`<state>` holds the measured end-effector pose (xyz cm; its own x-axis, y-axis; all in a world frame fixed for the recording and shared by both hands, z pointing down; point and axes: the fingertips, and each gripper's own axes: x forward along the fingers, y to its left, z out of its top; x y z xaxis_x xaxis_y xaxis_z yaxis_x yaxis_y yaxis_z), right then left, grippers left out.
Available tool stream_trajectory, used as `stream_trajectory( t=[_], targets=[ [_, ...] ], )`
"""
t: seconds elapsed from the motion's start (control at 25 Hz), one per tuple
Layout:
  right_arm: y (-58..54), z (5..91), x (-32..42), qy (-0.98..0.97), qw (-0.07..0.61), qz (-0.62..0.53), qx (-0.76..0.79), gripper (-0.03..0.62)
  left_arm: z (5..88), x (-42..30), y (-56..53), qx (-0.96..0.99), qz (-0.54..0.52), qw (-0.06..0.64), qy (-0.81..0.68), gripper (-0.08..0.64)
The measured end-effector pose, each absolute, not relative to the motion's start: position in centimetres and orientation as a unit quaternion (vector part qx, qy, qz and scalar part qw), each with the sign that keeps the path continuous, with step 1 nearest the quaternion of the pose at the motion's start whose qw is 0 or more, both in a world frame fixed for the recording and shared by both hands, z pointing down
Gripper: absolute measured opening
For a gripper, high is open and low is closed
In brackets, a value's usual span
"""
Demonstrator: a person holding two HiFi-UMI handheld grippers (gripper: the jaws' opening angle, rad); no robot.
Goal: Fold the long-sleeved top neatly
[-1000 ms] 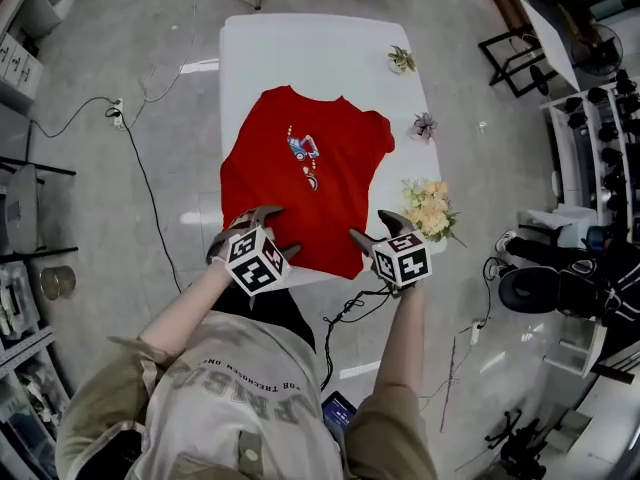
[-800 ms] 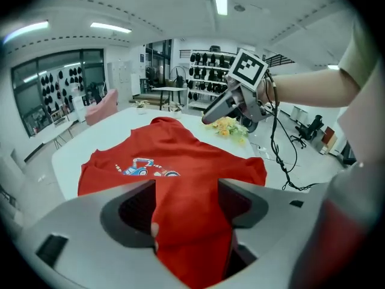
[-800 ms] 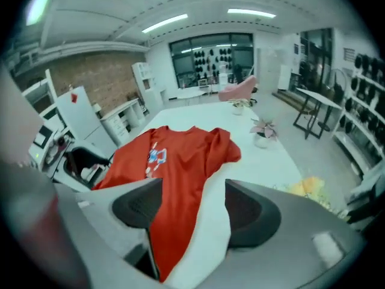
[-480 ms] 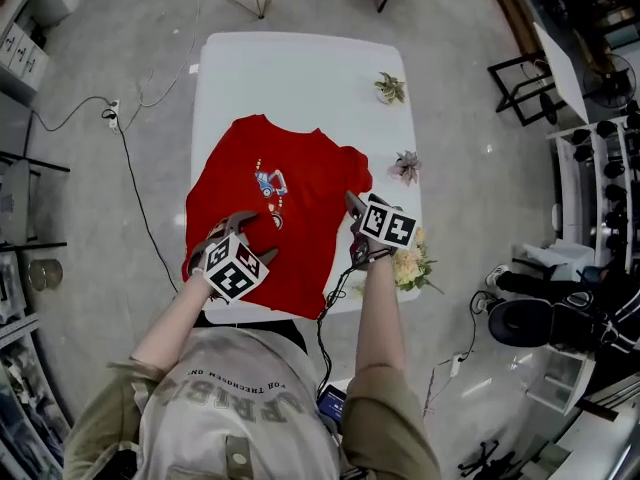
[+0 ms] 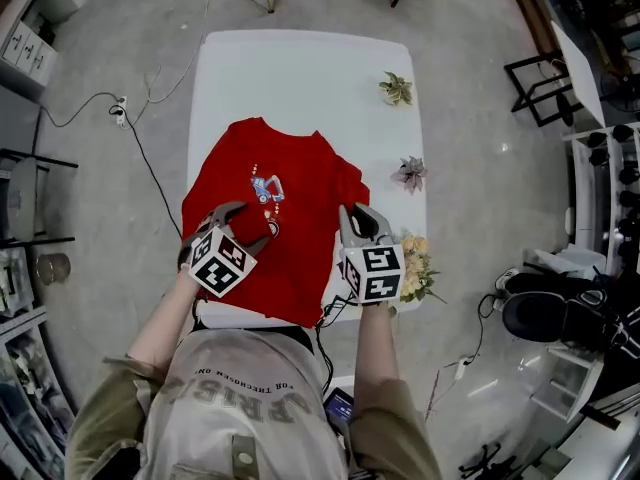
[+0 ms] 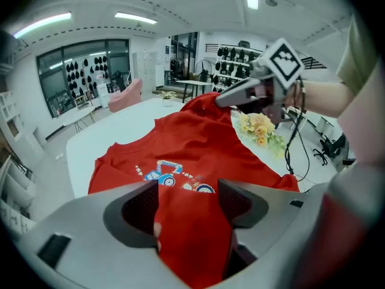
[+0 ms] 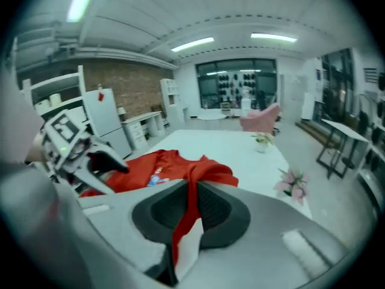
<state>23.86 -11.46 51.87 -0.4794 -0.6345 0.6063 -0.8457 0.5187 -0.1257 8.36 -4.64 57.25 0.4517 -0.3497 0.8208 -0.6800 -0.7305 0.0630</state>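
Observation:
A red long-sleeved top [image 5: 290, 203] with a small vehicle print lies spread on the white table [image 5: 300, 78]. My right gripper [image 5: 351, 214] is at the top's right edge. Its jaws have just been closing and are now shut on a fold of red cloth [image 7: 187, 188], which rises in a ridge toward the gripper [image 7: 191, 205]. In the left gripper view the right gripper [image 6: 221, 100] holds that edge lifted. My left gripper [image 5: 248, 224] hovers over the top's lower left part. It is open, with red cloth [image 6: 198, 149] showing between its wide jaws [image 6: 187, 200].
Along the table's right edge stand a yellow bouquet [image 5: 415, 268], a pink flower [image 5: 410, 174] and a small green plant [image 5: 397, 88]. A black cable [image 5: 325, 316] hangs off the table's near edge. Grey floor surrounds the table, with racks at the right.
My right gripper moved from the hem's near right corner up to the top's right edge and shut on the cloth. My left gripper shifted left over the top, still open.

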Motion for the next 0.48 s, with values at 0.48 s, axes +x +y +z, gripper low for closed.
stream_trajectory(
  t=[0.48],
  targets=[
    [1.3,60.2,11.7,-0.870,0.373,0.248,0.206,0.043,55.1,16.7,-13.2,0.855,0.421,0.174,-0.249,0.303]
  ],
)
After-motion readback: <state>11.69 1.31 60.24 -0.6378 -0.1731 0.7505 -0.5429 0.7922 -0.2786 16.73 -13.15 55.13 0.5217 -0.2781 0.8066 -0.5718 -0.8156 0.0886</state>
